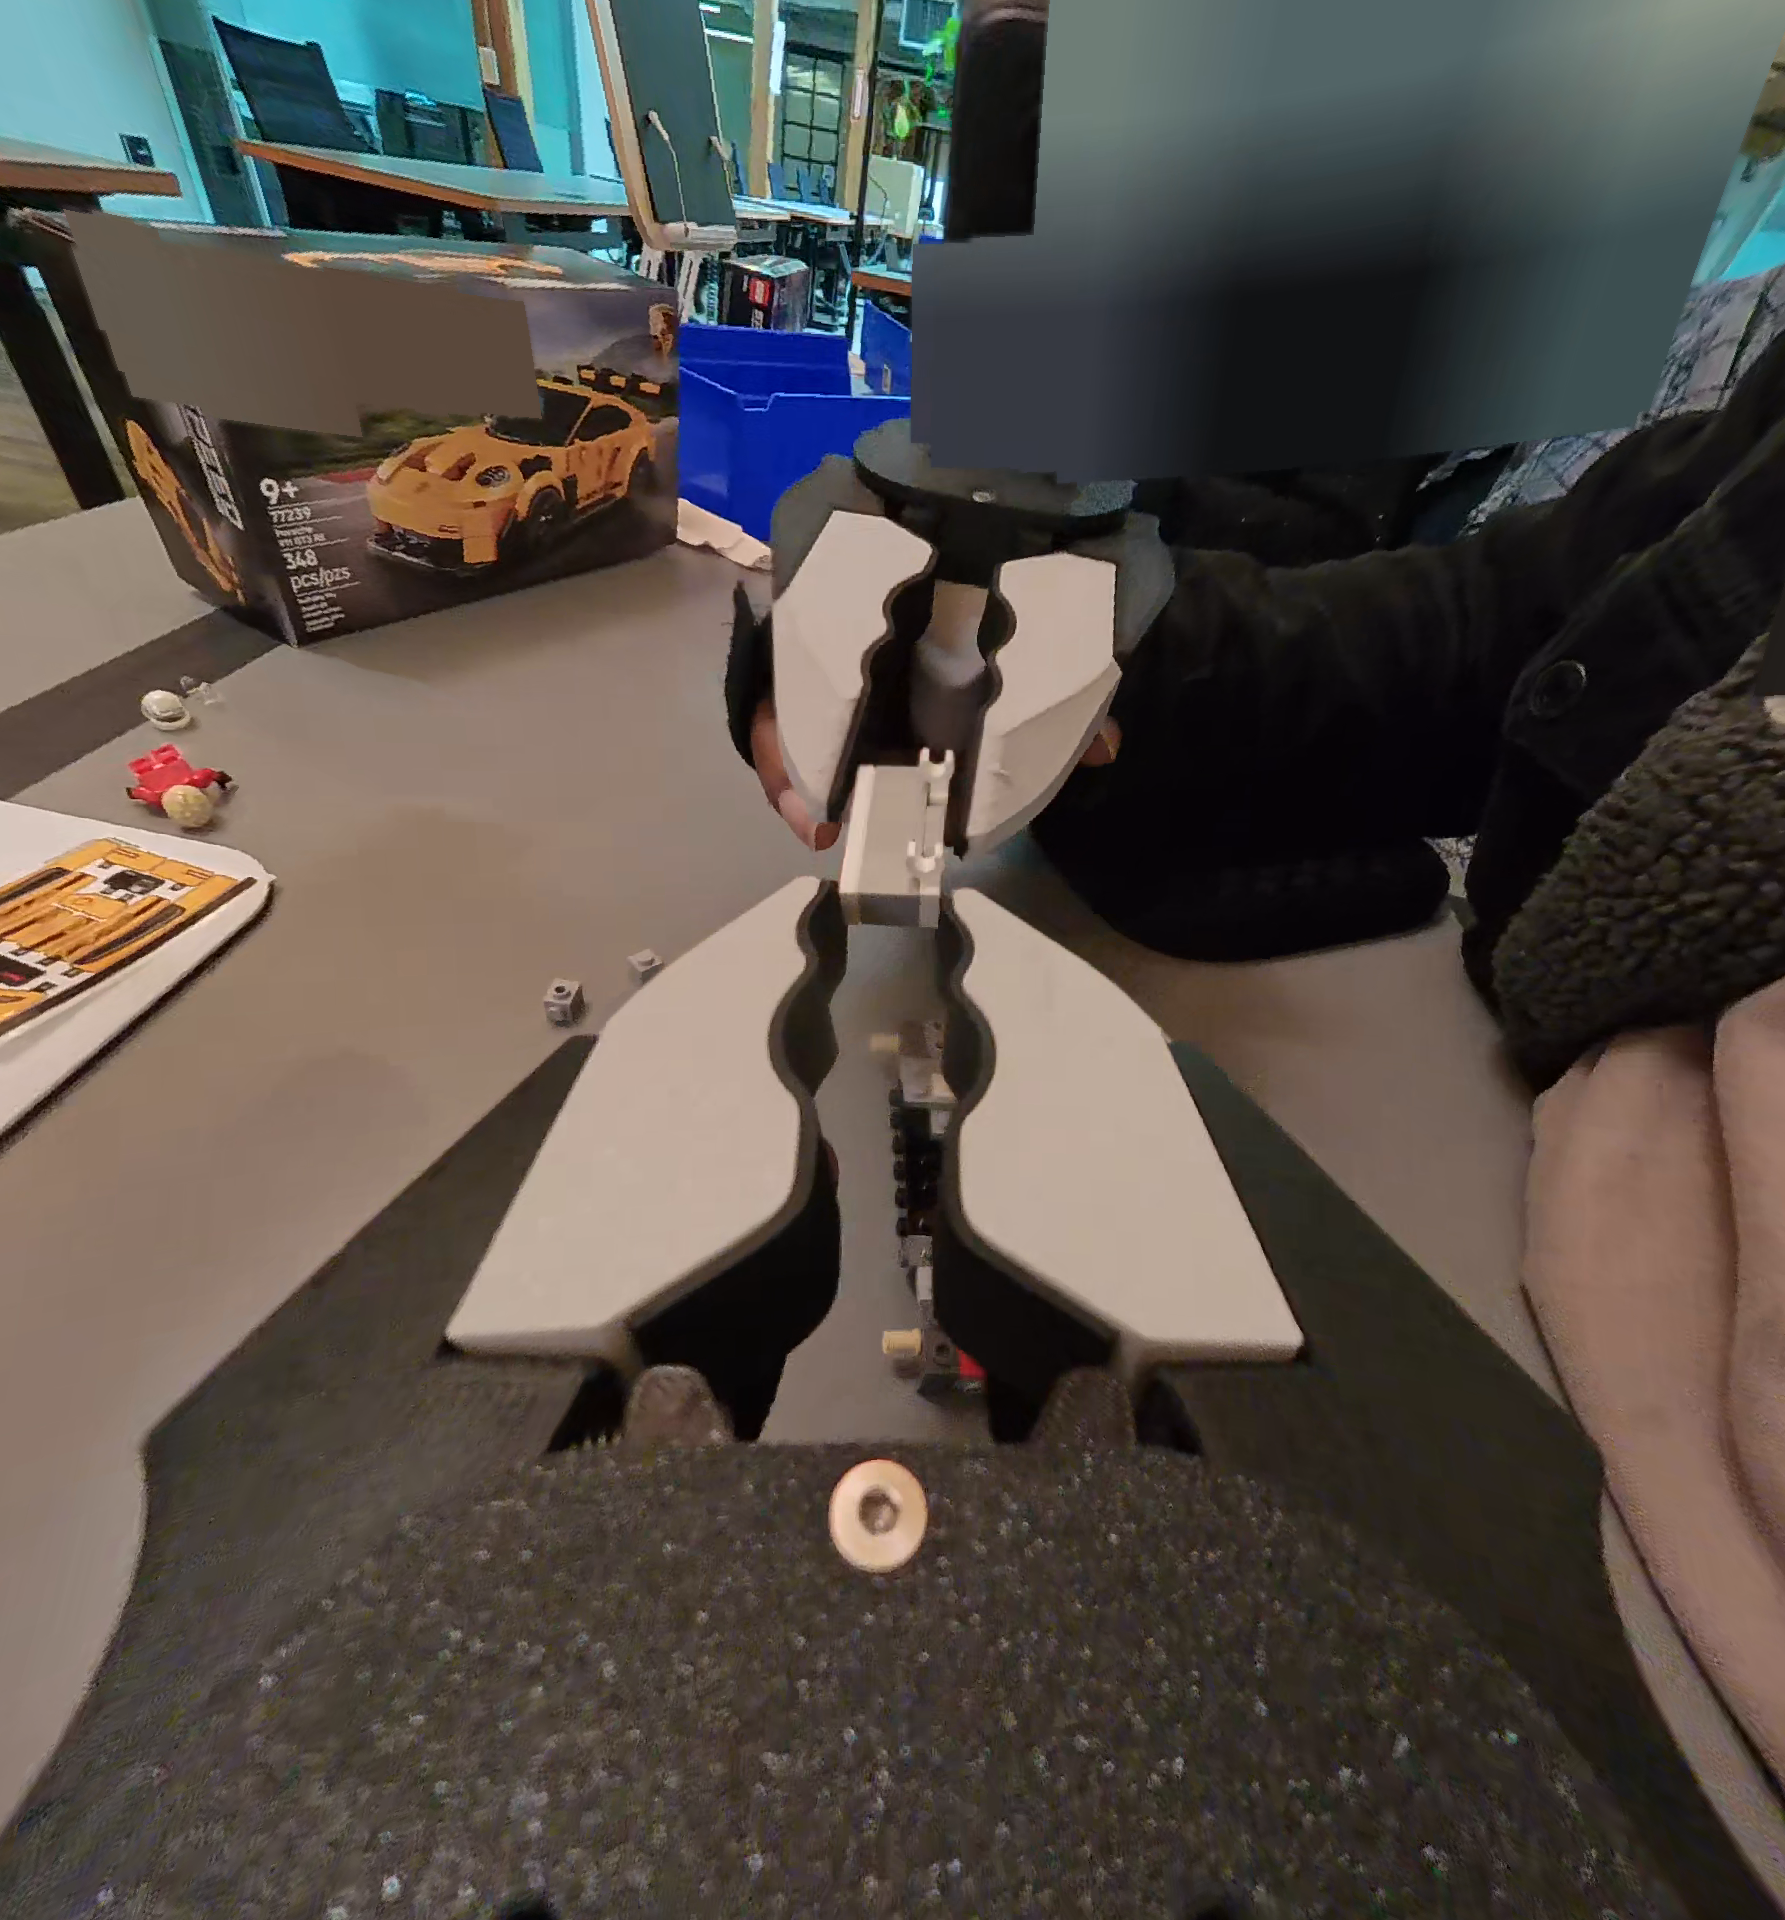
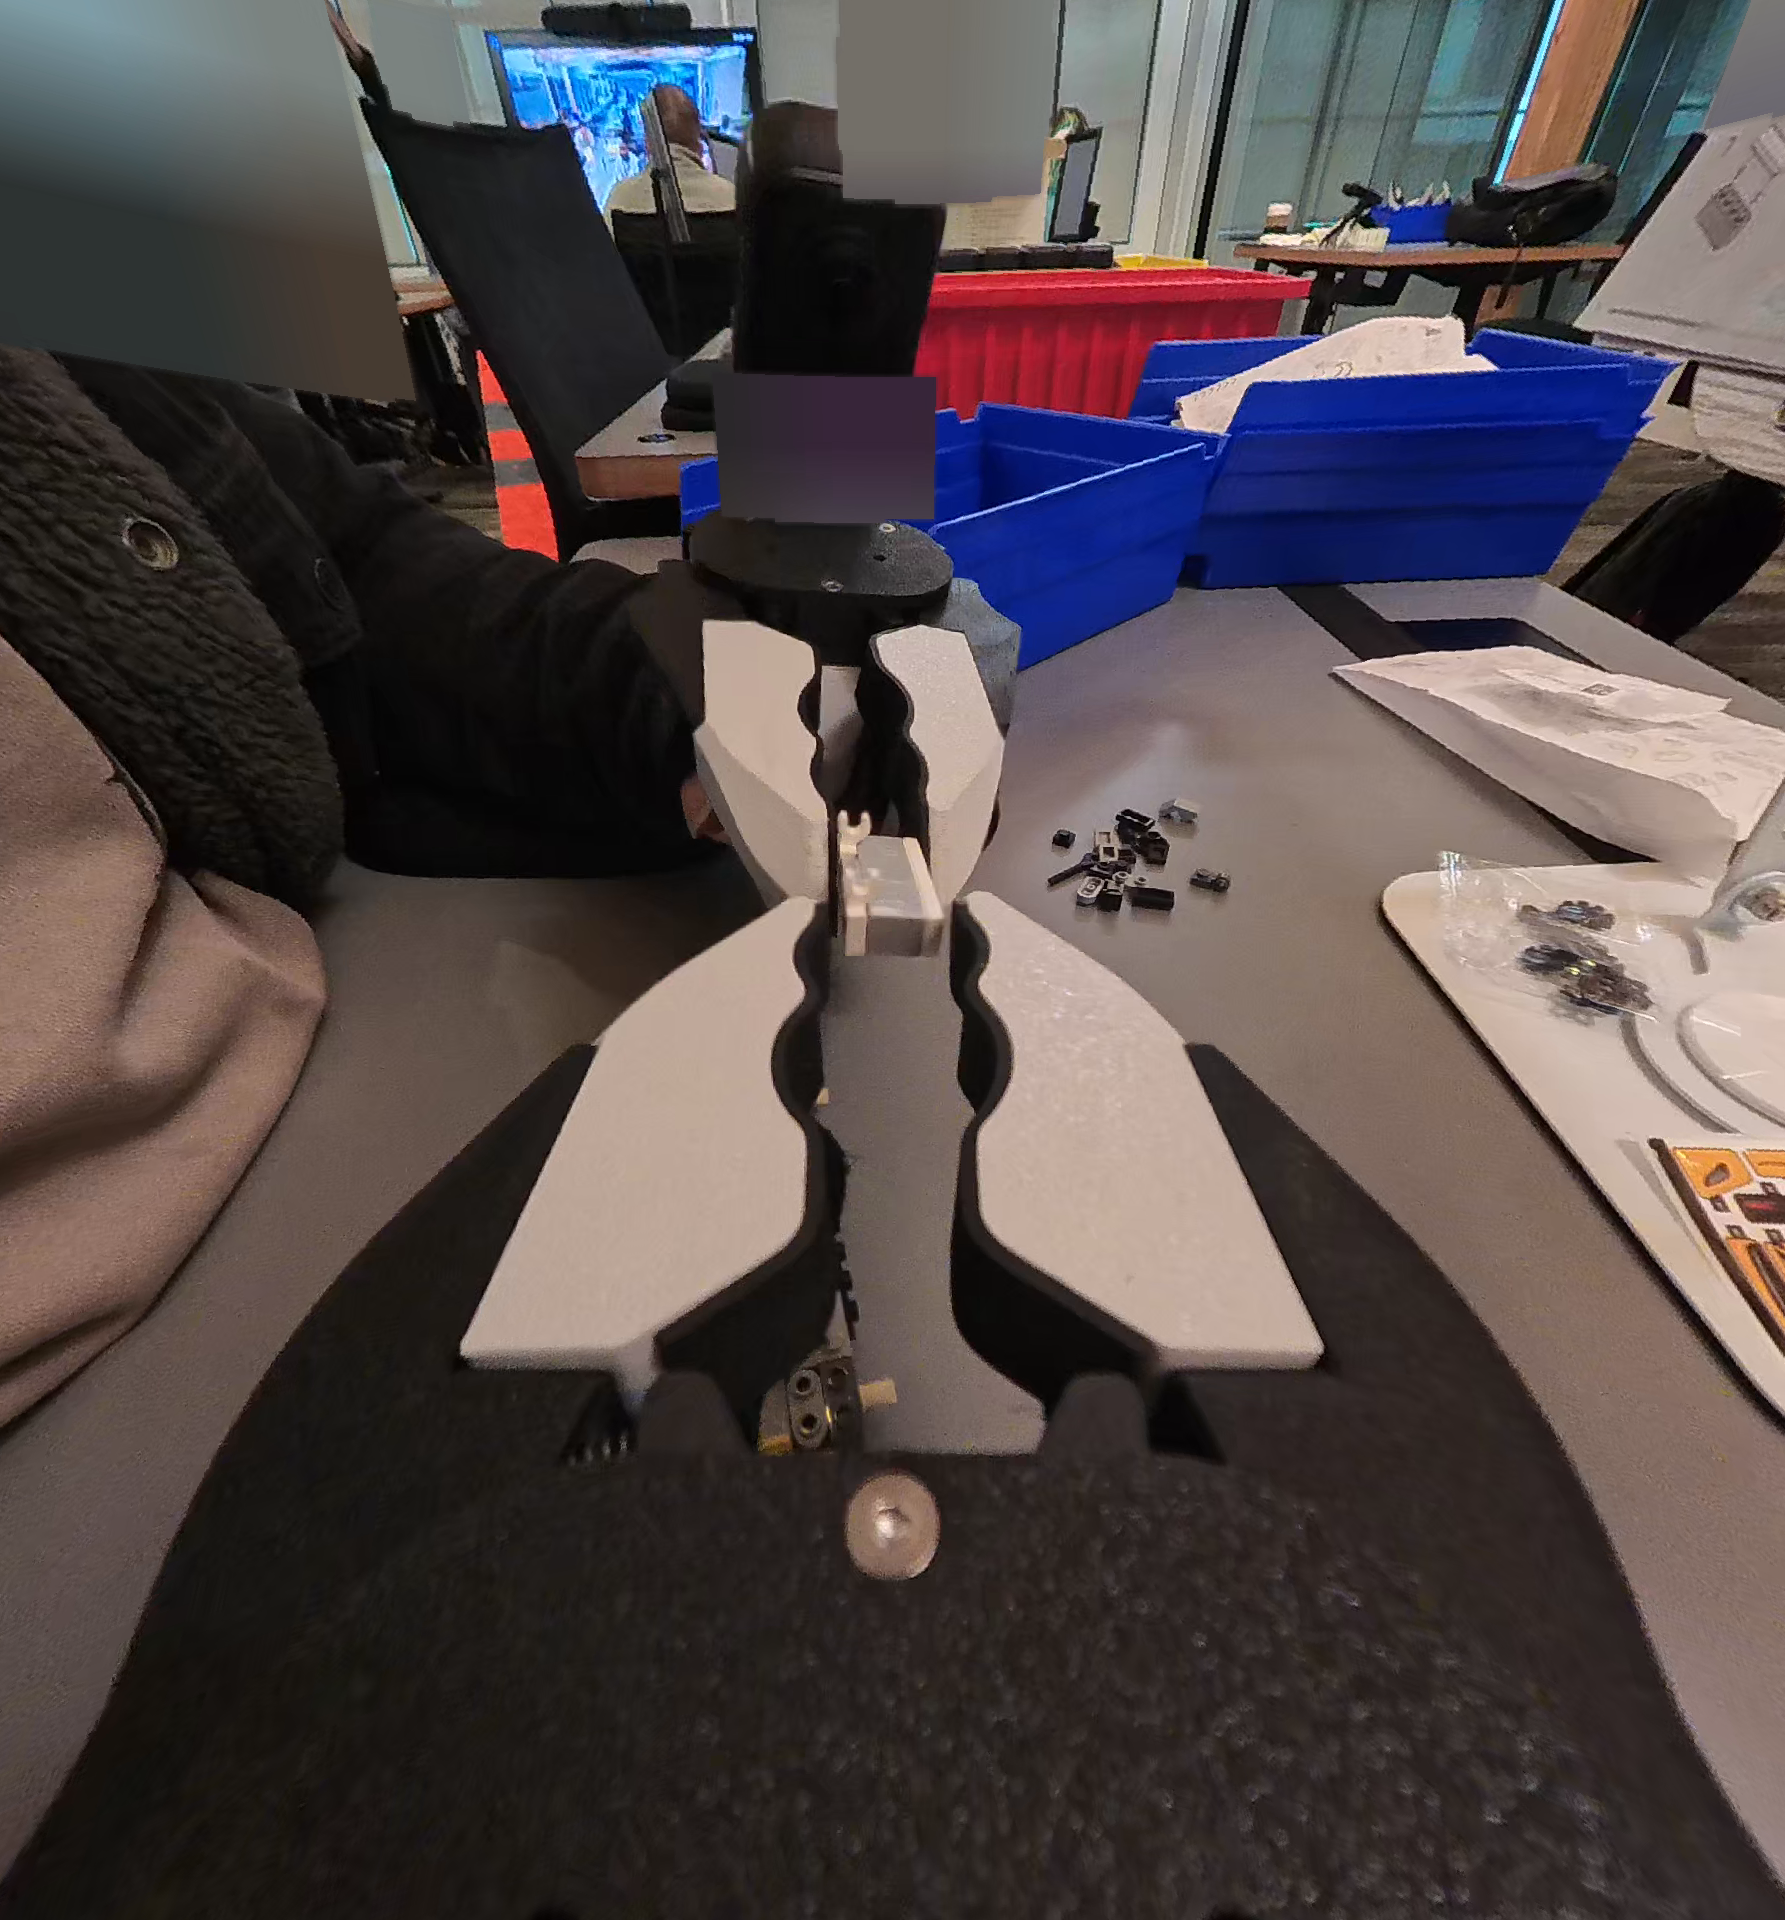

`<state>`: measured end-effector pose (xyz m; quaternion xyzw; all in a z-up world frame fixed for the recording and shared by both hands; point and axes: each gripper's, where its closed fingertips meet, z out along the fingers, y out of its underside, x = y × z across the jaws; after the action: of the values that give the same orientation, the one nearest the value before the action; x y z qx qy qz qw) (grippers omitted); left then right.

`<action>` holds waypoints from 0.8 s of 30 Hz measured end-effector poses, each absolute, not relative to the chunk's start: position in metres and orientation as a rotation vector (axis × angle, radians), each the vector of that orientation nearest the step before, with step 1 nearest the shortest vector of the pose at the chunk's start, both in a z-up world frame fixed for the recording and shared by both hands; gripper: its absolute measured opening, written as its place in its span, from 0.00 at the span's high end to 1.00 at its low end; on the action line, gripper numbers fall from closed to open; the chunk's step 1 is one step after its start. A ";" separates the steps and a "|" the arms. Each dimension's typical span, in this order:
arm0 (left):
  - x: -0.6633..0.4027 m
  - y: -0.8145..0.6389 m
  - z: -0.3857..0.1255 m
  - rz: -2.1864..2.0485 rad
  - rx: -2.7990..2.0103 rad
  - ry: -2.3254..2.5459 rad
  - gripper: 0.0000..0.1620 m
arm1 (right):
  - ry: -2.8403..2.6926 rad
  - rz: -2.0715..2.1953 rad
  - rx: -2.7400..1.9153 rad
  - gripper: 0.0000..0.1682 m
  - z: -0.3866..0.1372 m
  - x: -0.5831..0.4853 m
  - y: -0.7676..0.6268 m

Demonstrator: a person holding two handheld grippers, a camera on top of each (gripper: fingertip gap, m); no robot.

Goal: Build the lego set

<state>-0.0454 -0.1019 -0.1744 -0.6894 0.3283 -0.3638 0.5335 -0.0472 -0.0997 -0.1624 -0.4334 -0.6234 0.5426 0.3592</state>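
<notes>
My two grippers face each other tip to tip above the grey table (image 1: 452, 831). A light grey lego piece (image 1: 883, 852) with a thin white clip part (image 1: 929, 810) on its side sits between them. My left gripper (image 1: 888, 902) is closed on its near end. My right gripper (image 2: 888, 923) is closed on the other end of the same piece (image 2: 898, 899). A partly built black and grey lego assembly (image 1: 914, 1143) lies on the table under the grippers and shows through the finger gaps, including in the right wrist view (image 2: 813, 1397).
The lego box (image 1: 400, 488), a sticker sheet (image 1: 57, 935), red minifigure parts (image 1: 176, 779) and two small grey pieces (image 1: 564, 1000) lie to the left. A pile of black pieces (image 2: 1127, 862), a paper bag (image 2: 1594, 748), a white tray (image 2: 1439, 935) and blue bins (image 2: 1387, 468) are nearby. A person's dark sleeves (image 1: 1335, 675) rest close by. Both grippers' tips are close together, under 4 cm apart.
</notes>
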 end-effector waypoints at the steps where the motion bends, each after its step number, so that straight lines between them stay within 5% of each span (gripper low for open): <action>1: -0.045 -0.102 -0.175 -0.855 -1.644 0.795 0.90 | -1.608 1.404 -1.118 0.90 -0.162 -0.047 -0.100; 11: -0.044 -0.104 -0.172 -0.855 -1.610 0.801 0.84 | -1.631 1.388 -1.120 0.90 -0.163 -0.047 -0.104; 24: -0.050 -0.098 -0.181 -1.069 -1.776 0.629 0.89 | -1.584 1.352 -1.209 0.86 -0.169 -0.051 -0.092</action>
<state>-0.0499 -0.0976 -0.1807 -0.7242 0.2566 -0.4361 0.4685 -0.0512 -0.0925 -0.1691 -0.4686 -0.6141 0.5242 0.3585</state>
